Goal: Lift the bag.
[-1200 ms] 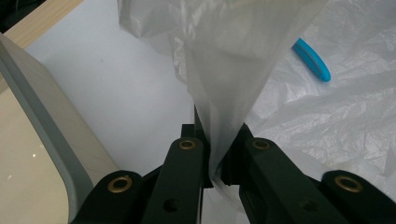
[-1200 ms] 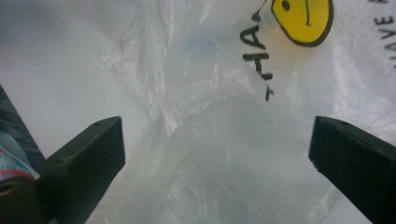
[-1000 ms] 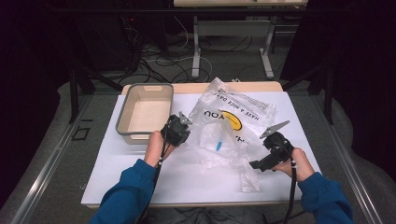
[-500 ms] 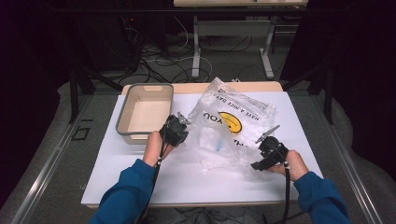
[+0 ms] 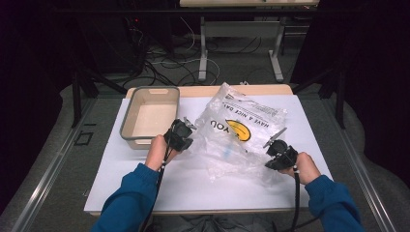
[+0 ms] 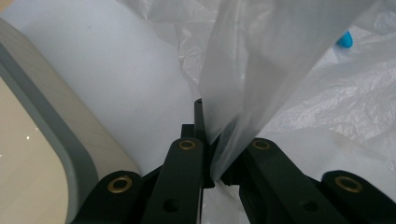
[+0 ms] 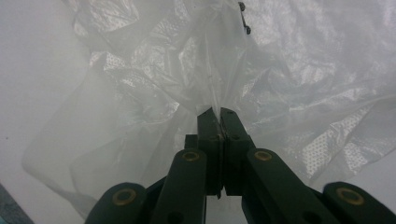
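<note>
Two claws grip one crumpled clear plastic bag [image 5: 237, 137] that lies across the middle of the white-topped desk [image 5: 145, 183]. Printed matter on the bag reads "HAVE A NICE DAY" in black beside a yellow round smiley emblem [image 5: 239, 129], with "YOU" legible next to it; smaller black lines of print near the far edge are too fine to read. A small blue object [image 6: 344, 39] shows through the film in the left gripper view. Left of the bag stands a grey-rimmed rectangular plastic tub with a cream interior [image 5: 150, 116], just beside the left claw [image 5: 186, 137]. That claw is clamped on a fold at the bag's left edge, the film rising taut between its jaws. At the bag's right edge, the right claw [image 5: 270, 152] has just been closing and now pinches a thin ridge of film, jaws together. Both forearms in blue sleeves [image 5: 130, 203] reach in from the near side, hands low over the desk.
</note>
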A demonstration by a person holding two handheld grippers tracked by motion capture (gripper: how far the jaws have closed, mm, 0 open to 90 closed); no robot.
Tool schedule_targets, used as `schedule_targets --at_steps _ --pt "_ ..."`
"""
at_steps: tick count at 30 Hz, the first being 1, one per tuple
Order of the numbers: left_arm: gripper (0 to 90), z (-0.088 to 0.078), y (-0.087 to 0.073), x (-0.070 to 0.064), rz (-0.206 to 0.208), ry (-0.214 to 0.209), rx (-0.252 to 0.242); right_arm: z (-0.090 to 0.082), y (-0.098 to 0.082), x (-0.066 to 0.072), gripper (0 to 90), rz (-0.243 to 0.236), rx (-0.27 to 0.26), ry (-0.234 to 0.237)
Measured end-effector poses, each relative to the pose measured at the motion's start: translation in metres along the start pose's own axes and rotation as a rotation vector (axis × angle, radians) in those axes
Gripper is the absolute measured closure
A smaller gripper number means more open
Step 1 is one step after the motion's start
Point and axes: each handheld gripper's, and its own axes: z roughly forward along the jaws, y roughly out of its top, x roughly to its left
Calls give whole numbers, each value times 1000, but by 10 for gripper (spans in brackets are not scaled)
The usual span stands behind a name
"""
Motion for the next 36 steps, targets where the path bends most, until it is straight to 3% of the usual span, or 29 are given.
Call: schedule_targets --at_steps 4,7,8,10,14,15,16,18,20,25,26,27,28,30,32,36 --pt "889 -8 1 6 -3 1 -2 -13 6 0 897 9 -6 -3" --pt "889 -14 3 10 3 -1 20 -21 12 -1 898 -13 -28 -30" --pt "889 -16 4 11 11 1 32 -27 15 -1 899 -7 -8 -32" --pt "889 -21 7 14 24 0 55 -34 20 -3 900 -19 -41 -44" --pt "889 -29 15 21 61 -27 127 -51 31 -5 900 -23 -8 -35" --pt "889 -30 17 22 68 -31 141 -53 34 -7 900 -47 -16 -40" --pt "889 -31 18 23 70 -32 152 -56 36 -6 900 -33 -10 -43" --pt "889 -34 20 26 71 -33 163 -61 40 -9 900 -55 -9 -51" --pt "889 -37 21 29 65 -37 165 -66 43 -9 899 -31 4 -53" --pt "890 -45 24 35 63 -37 184 -75 48 -14 899 -43 -3 -73" --pt "889 -47 26 36 75 -45 199 -76 49 -15 899 -49 -5 -71" --pt "890 -48 27 37 73 -53 209 -78 50 -14 899 -25 0 -74" --pt "889 -49 28 38 90 -68 231 -81 53 -17 899 -49 25 -78" --pt "889 -52 32 41 109 -90 268 -85 56 -17 899 -39 13 -76" --pt "889 -56 35 42 120 -98 288 -94 63 -18 899 -73 25 -98" --pt "891 -70 44 48 136 -119 302 -108 72 -16 899 -95 26 -113"
